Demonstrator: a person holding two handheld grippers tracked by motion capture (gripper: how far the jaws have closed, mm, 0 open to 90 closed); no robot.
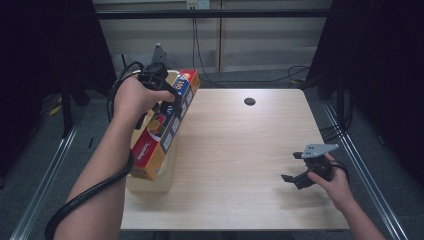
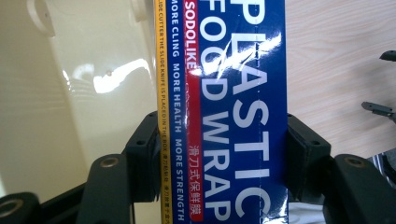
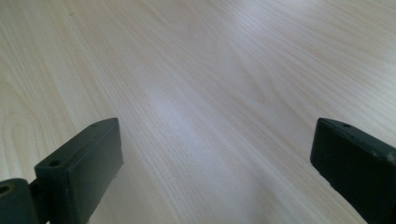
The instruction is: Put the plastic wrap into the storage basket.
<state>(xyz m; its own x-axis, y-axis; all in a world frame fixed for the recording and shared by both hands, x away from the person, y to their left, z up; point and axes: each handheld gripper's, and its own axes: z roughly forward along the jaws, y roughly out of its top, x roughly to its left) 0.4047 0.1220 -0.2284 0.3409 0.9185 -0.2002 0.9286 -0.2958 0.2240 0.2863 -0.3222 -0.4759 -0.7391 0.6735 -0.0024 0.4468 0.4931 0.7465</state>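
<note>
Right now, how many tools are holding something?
1. The left tool is clamped on the plastic food wrap box over the cream bin at the table's left edge. The right tool is open over bare table.

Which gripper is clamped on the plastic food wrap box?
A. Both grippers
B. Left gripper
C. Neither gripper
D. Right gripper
B: the left gripper has a jaw pressed on each side of the plastic food wrap box, while the right gripper is open over the bare table.

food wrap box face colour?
Dark blue food wrap box with white lettering, red stripe; clearest in left gripper view.
</note>
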